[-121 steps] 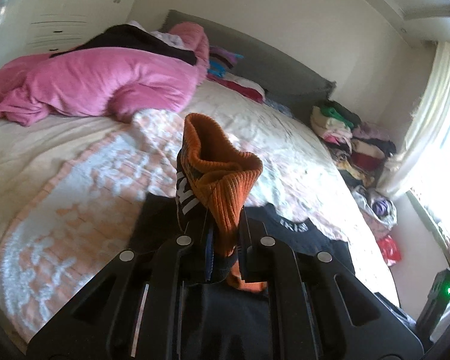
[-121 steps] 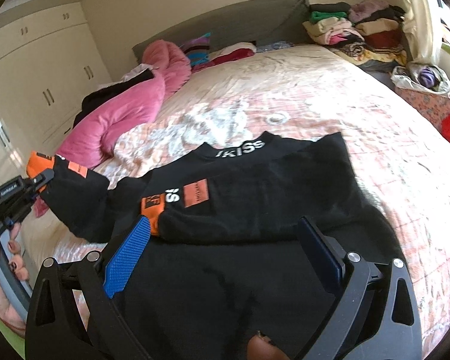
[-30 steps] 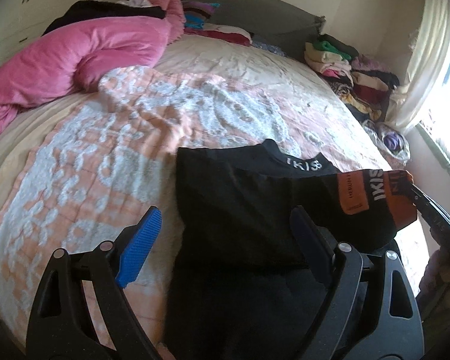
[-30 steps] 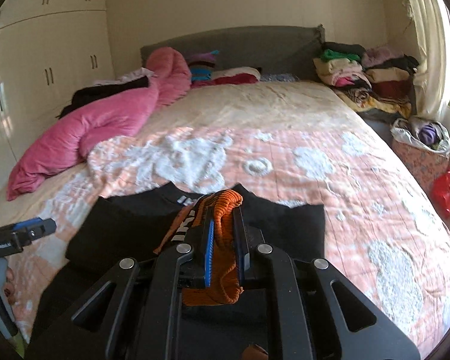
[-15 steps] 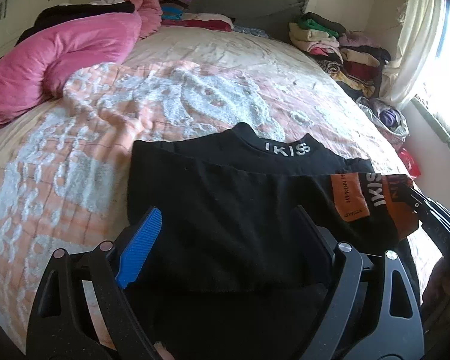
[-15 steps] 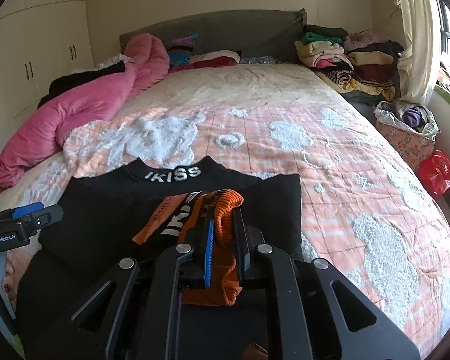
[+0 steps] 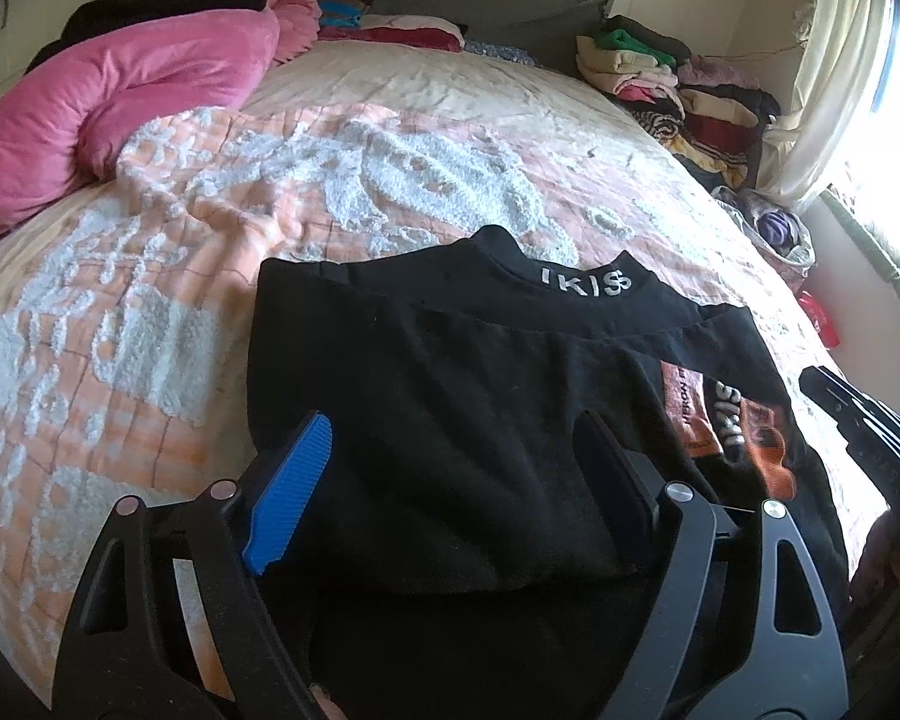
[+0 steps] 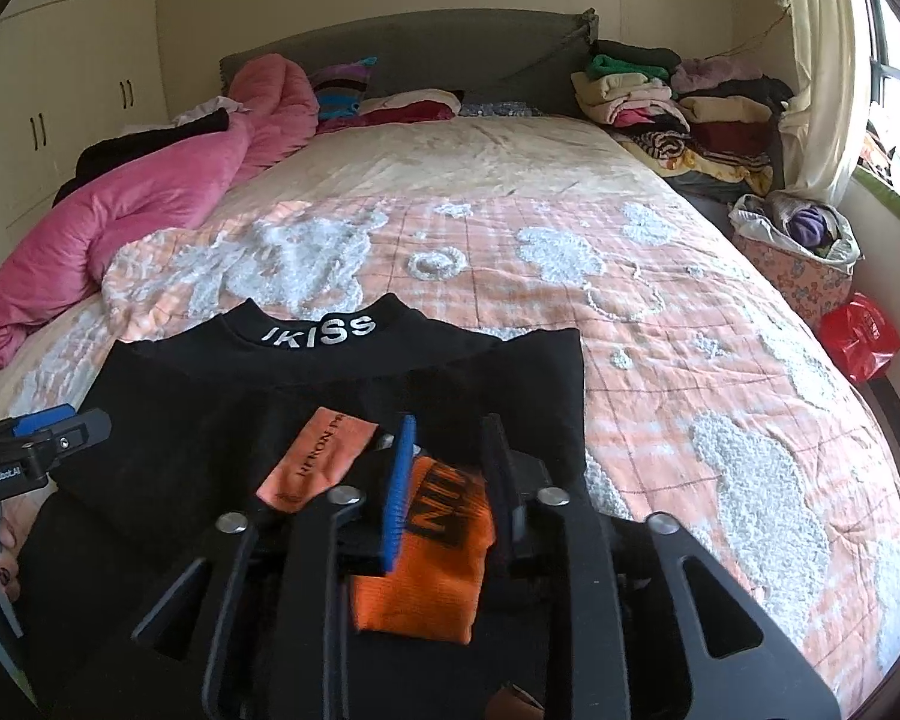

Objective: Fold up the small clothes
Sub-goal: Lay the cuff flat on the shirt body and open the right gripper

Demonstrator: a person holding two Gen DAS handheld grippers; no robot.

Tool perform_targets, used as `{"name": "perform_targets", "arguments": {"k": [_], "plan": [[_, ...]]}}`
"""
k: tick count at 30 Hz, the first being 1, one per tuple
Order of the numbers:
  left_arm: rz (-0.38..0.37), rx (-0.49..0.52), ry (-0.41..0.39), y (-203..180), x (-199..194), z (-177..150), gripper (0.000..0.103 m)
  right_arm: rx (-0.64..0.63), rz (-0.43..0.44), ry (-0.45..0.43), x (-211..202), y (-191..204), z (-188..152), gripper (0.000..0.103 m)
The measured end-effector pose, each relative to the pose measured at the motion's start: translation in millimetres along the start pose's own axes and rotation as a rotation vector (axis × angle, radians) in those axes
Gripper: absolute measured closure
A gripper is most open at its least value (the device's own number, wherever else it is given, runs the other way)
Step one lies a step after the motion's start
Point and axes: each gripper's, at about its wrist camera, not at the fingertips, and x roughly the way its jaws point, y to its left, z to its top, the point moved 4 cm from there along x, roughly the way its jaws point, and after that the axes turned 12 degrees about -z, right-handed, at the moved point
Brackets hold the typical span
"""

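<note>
A black sweatshirt (image 7: 450,396) with white collar lettering lies flat on the bed, both sleeves folded across its body; it also shows in the right wrist view (image 8: 222,420). Its orange cuff (image 8: 432,552) lies on the black cloth, seen in the left wrist view too (image 7: 750,438). My left gripper (image 7: 450,480) is open and empty just above the shirt's middle. My right gripper (image 8: 444,468) has opened partway over the orange cuff, which lies loose between the jaws.
The bed carries a peach and white blanket (image 8: 630,312). A pink duvet (image 7: 90,108) is heaped at the far left. Folded clothes (image 8: 678,102) are stacked at the far right by the headboard. A bag of clothes (image 8: 798,240) and a red bag (image 8: 858,336) stand beside the bed.
My right gripper has lowered the orange cuff onto the shirt and opened, letting it go. My left gripper stayed open and moved in closer over the shirt.
</note>
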Motion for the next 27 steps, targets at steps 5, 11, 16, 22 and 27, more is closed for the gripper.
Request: {"name": "perform_targets", "arguments": {"k": [5,11,16,22,27], "plan": [[-0.007,0.011,0.008,-0.6,2.5,-1.9,0.033,-0.006,0.029,-0.001,-6.0,8.7,-0.7,0.071],[-0.021,0.046,0.056,-4.6,12.1,-9.1,0.057,-0.050,0.106,0.028,-10.5,32.6,-4.5,0.071],[-0.014,0.053,0.125,1.4,24.1,-19.6,0.062,-0.107,0.163,0.058,-11.6,57.1,-11.9,0.071],[-0.020,0.055,0.133,3.4,23.6,-23.7,0.061,-0.150,0.204,0.079,-12.2,78.2,-18.0,0.071],[-0.021,0.062,0.135,2.8,25.0,-25.8,0.061,-0.170,0.211,0.096,-8.8,88.3,-20.8,0.071]]}}
